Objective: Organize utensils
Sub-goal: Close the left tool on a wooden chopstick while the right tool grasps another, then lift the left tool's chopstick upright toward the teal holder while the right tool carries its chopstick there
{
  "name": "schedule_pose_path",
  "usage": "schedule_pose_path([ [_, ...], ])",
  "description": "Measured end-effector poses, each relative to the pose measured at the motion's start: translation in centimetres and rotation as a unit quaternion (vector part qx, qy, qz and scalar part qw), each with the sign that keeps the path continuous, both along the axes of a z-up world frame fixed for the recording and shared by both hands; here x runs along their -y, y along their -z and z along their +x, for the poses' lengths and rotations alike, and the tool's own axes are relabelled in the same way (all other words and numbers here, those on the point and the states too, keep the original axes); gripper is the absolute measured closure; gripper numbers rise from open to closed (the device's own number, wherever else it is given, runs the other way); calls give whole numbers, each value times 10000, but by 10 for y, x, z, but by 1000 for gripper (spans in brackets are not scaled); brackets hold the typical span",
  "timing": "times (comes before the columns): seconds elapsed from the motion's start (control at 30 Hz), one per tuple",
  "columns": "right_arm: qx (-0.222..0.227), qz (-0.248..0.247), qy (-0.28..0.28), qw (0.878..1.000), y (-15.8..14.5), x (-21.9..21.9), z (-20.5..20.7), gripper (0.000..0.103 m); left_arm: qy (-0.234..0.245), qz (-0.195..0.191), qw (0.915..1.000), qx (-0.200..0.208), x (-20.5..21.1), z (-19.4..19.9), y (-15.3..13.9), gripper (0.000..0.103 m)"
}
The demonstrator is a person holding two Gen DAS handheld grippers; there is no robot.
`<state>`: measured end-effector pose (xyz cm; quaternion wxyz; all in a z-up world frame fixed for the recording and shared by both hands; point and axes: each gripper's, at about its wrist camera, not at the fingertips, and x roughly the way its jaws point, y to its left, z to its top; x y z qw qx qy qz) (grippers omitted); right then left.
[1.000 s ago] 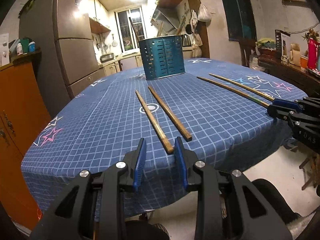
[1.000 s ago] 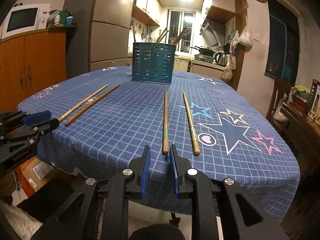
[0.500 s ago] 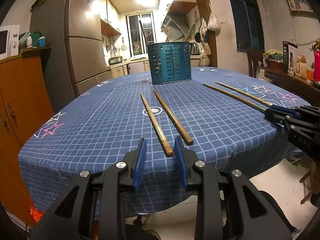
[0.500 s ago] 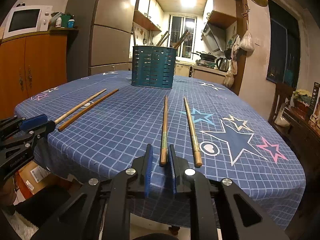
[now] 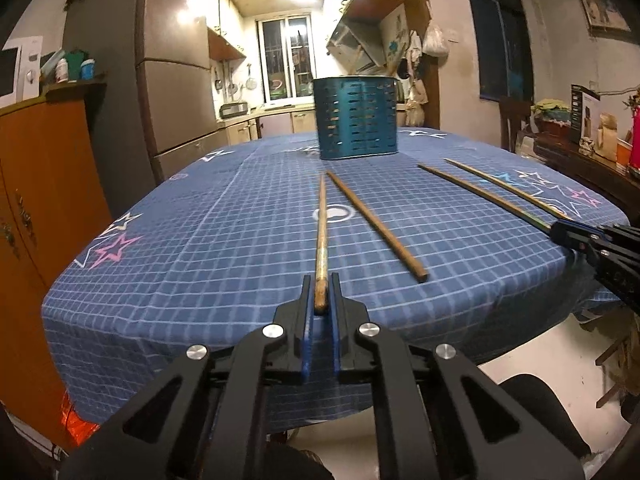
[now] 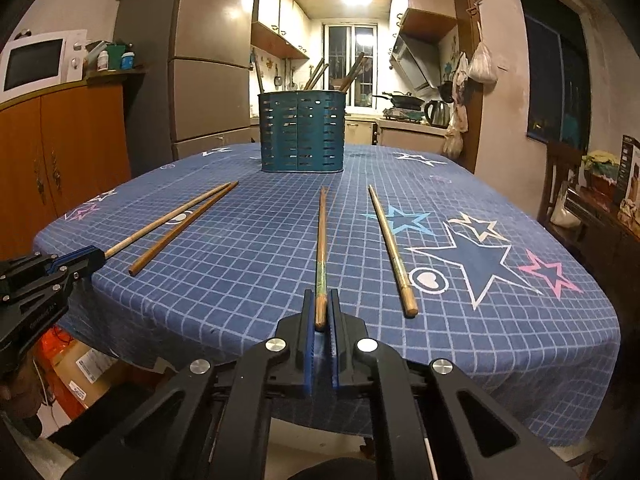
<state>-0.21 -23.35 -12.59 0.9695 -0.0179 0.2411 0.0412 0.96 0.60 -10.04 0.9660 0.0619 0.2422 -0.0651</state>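
Four wooden chopsticks lie on the blue checked tablecloth (image 5: 192,248) in front of a teal slotted utensil holder (image 5: 355,118). My left gripper (image 5: 321,300) is closing tight on the near end of the left chopstick (image 5: 321,232), its pads pressing it. A darker chopstick (image 5: 376,224) lies loose beside it. In the right wrist view my right gripper (image 6: 320,306) pinches the near end of a greenish chopstick (image 6: 321,240). Another chopstick (image 6: 390,248) lies free to its right. The holder (image 6: 302,132) has several sticks standing in it.
Each gripper shows in the other's view: the right gripper (image 5: 576,236) at the table's right edge, the left gripper (image 6: 76,260) at its left edge. An orange cabinet (image 5: 36,184) and a fridge (image 5: 176,92) stand to the left. A sideboard (image 5: 580,160) with boxes is on the right.
Both grippers have moved forward over the table edge and shut, each on the near end of a chopstick. The left chopstick now points straight ahead between the jaws.
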Motion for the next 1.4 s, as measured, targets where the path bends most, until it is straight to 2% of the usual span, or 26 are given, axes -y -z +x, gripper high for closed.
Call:
schedule_pose_path([
  [0.27,48,-47,7,10000,2,-4,-2,95,-85,154,9998,35,-5,2,2,98],
  [0.4,240,-240,-38,9994,6,-6,-6,95,-66,395,9991,168,1,0,4,98],
  [0.6,375,-494,-136,9980,7,-7,-5,95,-94,560,9980,288,5,-1,6,97],
  [0.77,371,-447,-212,9981,7,-4,-3,95,-102,595,9976,327,7,-1,6,97],
  [0.93,377,-384,-221,9983,8,-4,-3,95,-95,575,9977,351,6,0,6,97],
  [1.13,250,-206,-38,9995,5,-4,-2,95,-43,337,9990,306,-2,2,4,98],
  [1.23,107,73,-31,9999,-1,-1,-3,96,-42,266,9993,249,-7,0,1,98],
  [1.4,140,187,-57,9997,-16,-2,-12,96,-51,238,9985,490,-12,-8,-16,98],
])
